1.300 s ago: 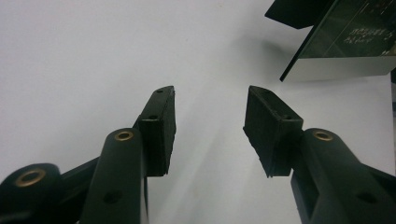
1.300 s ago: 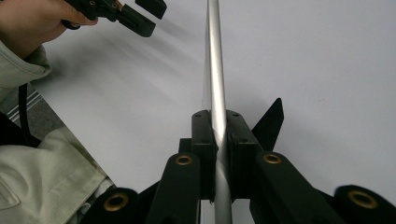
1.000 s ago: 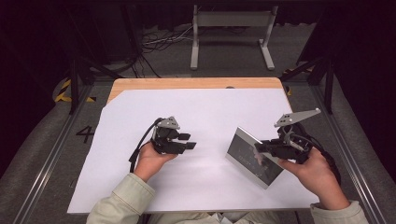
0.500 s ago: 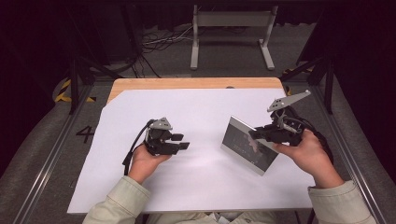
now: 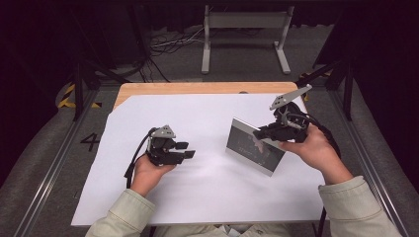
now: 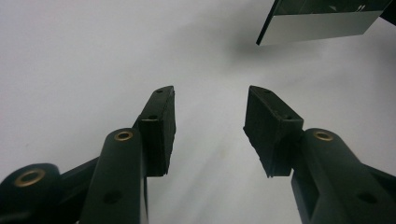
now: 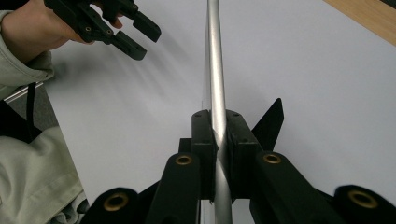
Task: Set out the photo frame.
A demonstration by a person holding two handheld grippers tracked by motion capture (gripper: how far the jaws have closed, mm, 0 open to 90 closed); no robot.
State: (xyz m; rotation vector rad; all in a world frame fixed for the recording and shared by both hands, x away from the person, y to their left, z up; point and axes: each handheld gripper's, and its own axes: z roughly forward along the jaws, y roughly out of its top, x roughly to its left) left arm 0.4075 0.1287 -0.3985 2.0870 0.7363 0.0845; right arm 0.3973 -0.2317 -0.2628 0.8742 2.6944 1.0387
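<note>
Right gripper clamped on the right-hand edge of a silver picture frame, pads pinching the thin metal rim seen edge-on in the right gripper view. Frame held upright over the right half of the white sheet covering the table, tilted, glass face toward the near side, a black prop leg sticking out behind. Lower edge close to the sheet; touching or just clear, cannot tell.

Since a second ago: frame carried away from the near edge and a little up, toward the middle of the table, grip unchanged. Left gripper shifted slightly to the left-centre of the sheet, jaws parted and empty, nothing but bare sheet between the black pads; frame's corner visible beyond them, well apart.

Probably mid-carry, frame being brought to a spot for standing on its leg. Left gripper seemingly waiting to steady it or swing the leg out. Main risk: thin rim slipping or twisting in the pinch.
</note>
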